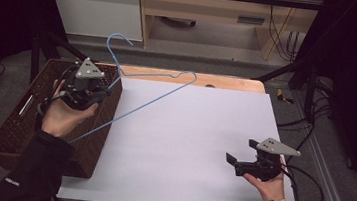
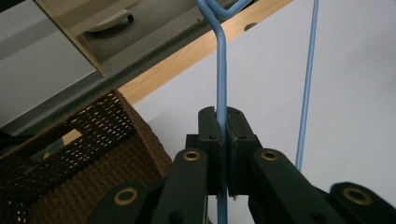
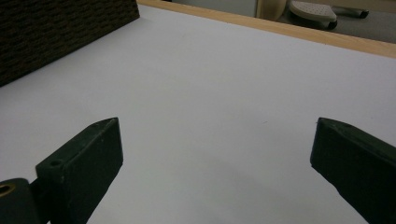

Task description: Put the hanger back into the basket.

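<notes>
A light-blue wire hanger [image 1: 151,99] hangs tilted above the table's left side, its hook pointing up and back. My left gripper [image 1: 105,89] is shut on its neck, held over the right edge of a brown wicker basket [image 1: 18,124]. In the left gripper view the pads [image 2: 210,135] pinch the wire [image 2: 221,70], and another stretch of the hanger runs down on the right. Near the table's front right, my right gripper [image 1: 241,151] stands open just above the white sheet. Nothing lies between its jaws in the right gripper view [image 3: 217,140].
The white sheet [image 1: 187,141] covers most of the table, with a wooden strip [image 1: 229,80] along the far edge. The basket [image 3: 56,32] takes up the left side. Cables trail off the right edge behind my right hand. Furniture stands beyond the table.
</notes>
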The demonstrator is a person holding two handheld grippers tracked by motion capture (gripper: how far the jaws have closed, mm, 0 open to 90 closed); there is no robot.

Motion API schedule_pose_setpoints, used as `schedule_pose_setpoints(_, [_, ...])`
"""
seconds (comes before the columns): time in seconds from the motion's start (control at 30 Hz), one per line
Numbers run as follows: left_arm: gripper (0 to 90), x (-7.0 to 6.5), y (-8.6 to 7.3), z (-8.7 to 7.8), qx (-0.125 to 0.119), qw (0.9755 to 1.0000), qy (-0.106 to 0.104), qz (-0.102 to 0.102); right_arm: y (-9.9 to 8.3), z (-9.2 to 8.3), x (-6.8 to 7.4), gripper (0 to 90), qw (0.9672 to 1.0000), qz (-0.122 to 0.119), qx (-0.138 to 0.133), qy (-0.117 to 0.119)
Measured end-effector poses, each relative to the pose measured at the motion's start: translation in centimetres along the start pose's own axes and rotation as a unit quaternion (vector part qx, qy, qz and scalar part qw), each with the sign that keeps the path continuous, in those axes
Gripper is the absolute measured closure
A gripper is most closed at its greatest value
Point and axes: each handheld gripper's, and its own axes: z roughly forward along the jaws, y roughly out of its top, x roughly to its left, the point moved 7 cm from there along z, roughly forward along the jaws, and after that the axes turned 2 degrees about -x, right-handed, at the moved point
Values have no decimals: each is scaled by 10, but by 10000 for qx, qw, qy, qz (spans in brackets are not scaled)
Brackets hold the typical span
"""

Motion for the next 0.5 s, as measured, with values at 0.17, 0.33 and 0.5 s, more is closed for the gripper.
schedule_pose_setpoints(0.17, [866,12,-5,-5,16,9999,135,-29,0,0,0,31,10000,-18,13,12])
schedule_pose_setpoints(0.33, [866,29,-12,-11,11,9996,249,-141,0,0,0,31,10000,-20,6,10])
schedule_pose_setpoints(0.5, [866,45,-21,-17,68,9992,366,-149,0,0,-1,30,10000,-28,3,16])
